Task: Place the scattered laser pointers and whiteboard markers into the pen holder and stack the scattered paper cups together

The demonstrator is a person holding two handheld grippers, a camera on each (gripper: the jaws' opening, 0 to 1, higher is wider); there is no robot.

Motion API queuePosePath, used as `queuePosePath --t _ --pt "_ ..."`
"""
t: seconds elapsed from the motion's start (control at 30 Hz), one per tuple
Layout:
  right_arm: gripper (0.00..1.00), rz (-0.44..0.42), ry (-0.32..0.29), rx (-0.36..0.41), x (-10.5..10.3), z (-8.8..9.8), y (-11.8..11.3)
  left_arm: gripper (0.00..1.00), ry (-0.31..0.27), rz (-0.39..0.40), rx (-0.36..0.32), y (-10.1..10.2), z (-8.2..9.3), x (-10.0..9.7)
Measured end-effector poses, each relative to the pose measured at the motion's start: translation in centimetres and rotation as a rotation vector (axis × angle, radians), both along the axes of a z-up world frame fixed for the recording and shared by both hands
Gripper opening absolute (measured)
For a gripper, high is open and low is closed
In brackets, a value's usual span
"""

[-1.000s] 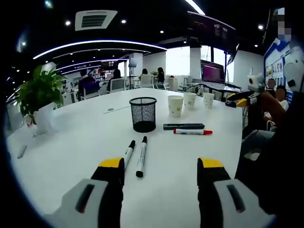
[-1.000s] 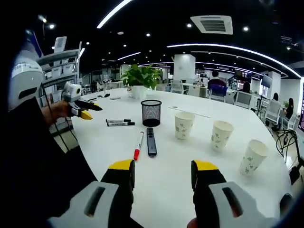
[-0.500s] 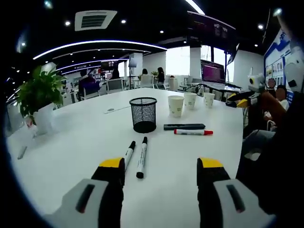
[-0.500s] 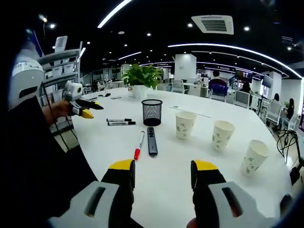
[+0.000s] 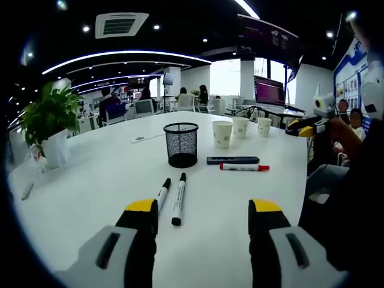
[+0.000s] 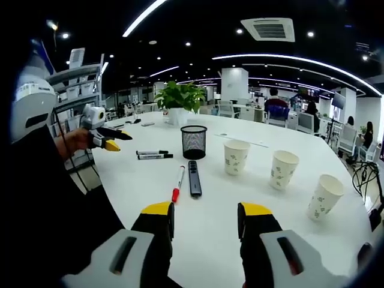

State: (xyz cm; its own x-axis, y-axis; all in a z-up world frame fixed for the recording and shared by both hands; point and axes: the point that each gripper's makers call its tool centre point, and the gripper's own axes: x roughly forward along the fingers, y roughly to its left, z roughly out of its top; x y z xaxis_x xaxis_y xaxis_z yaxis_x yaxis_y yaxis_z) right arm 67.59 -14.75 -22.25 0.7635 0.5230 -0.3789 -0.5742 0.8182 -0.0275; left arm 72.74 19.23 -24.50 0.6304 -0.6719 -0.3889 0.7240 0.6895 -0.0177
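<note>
- Left hand-held gripper [image 5: 203,217]: jaws spread wide with nothing between them, above the white worktop [image 5: 96,180]. Its view is almost as it was 0.5 s ago.
- Right hand-held gripper [image 6: 205,219]: jaws apart, holding nothing. Its view has shifted slightly since 0.5 s ago, so the camera moved, not the things.
- Holder [image 5: 180,144], black mesh, stands upright mid-worktop, unmoved.
- 2 black markers [image 5: 178,198] lie side by side just ahead of the left jaws.
- Red marker [image 5: 244,167] lies beside the black pointer [image 5: 233,160], right of the holder.
- 3 cups [image 6: 236,157] [image 6: 282,170] [image 6: 324,197] stand upright, well apart, in a row.
- Plant [image 5: 50,124] stands at the worktop's edge.
</note>
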Motion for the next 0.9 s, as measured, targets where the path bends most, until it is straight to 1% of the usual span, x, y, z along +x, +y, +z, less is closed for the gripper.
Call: queuePosePath --t 0.9 --pt "0.45 0.006 0.015 0.0 -0.1 -0.47 0.36 0.6 0.014 -0.01 -0.003 -0.58 -0.59 0.36"
